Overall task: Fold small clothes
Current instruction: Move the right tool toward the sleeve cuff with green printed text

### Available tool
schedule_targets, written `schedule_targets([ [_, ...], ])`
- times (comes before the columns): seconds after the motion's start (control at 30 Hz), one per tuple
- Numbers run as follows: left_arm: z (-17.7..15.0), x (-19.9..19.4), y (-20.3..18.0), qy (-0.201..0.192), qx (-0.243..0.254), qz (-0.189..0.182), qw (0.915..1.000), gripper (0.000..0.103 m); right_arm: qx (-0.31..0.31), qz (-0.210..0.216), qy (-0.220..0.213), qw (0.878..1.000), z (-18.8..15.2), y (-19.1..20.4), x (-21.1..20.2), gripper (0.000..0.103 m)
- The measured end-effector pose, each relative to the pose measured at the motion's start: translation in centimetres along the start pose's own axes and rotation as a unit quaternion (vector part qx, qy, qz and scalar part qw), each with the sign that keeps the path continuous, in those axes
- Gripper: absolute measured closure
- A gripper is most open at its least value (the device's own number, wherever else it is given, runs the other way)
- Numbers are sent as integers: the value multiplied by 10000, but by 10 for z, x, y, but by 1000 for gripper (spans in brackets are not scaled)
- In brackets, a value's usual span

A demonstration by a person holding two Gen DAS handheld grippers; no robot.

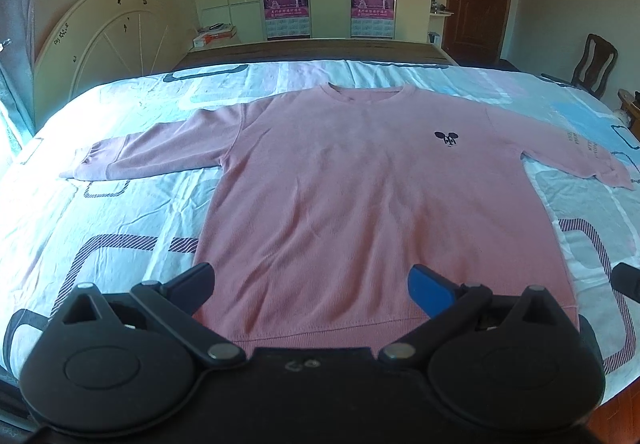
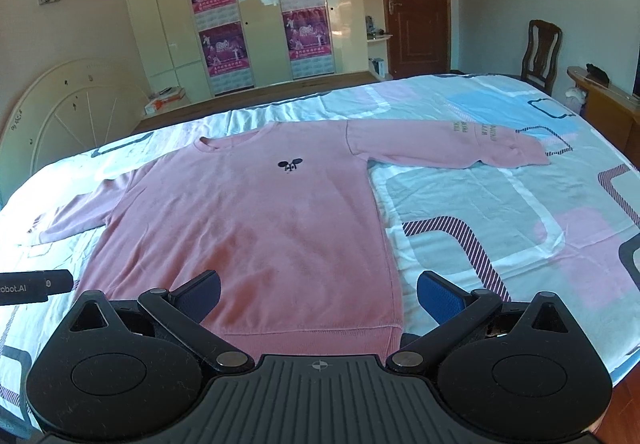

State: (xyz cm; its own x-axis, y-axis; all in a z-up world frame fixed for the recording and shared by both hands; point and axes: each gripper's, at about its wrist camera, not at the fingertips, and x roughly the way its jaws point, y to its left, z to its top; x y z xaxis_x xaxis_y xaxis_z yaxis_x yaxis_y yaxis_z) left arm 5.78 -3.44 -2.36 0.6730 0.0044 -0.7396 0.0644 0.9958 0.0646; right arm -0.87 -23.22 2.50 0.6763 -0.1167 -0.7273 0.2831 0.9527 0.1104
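Pink sweatshirt [image 1: 360, 196] lying flat, front up, on the bed [image 1: 100, 228], both sleeves spread sideways; a small dark mouse emblem [image 1: 446, 138] marks the chest. Left tool [image 1: 312, 286] above the hem [image 1: 320, 332], jaws spread wide, gripping nothing. Right tool [image 2: 318, 294] above the hem's right corner [image 2: 394, 332], jaws likewise spread and empty; the garment's right side edge runs between its fingers. Patterned bedsheet [image 2: 500, 212] lies bare on either side of the body panel, below each sleeve. Printed sleeve [image 2: 460, 144] ends short of the bed's far right edge. Beyond the bed: wardrobe [image 2: 248, 12] with posters, brown door [image 2: 412, 0], wooden chair [image 2: 542, 48].
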Motion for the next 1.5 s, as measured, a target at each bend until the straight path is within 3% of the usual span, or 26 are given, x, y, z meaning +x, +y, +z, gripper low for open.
schedule_targets([
  [0.17, 11, 21, -8, 24, -16, -64, 10000, 0, 106, -108, 25, 9999, 12, -16, 17, 0],
  [0.33, 21, 51, -15, 288, -141, -393, 9987, 0, 302, -131, 81, 9994, 28, -38, 40, 0],
  [0.6, 36, 89, -24, 311, -407, -413, 9978, 0, 483, -398, 131, 9980, 55, -81, 80, 0],
  [0.9, 62, 129, -42, 286, -365, -447, 9979, 0, 733, -756, 264, 9941, 81, -146, 133, 0],
  [1.23, 88, 178, -58, 518, -405, -148, 9977, 1, 1438, -936, 435, 9842, 107, -219, 194, 0],
  [1.5, 98, 201, -71, 531, -129, 50, 9985, 1, 1990, -1308, 410, 9704, 118, -275, 229, 1],
])
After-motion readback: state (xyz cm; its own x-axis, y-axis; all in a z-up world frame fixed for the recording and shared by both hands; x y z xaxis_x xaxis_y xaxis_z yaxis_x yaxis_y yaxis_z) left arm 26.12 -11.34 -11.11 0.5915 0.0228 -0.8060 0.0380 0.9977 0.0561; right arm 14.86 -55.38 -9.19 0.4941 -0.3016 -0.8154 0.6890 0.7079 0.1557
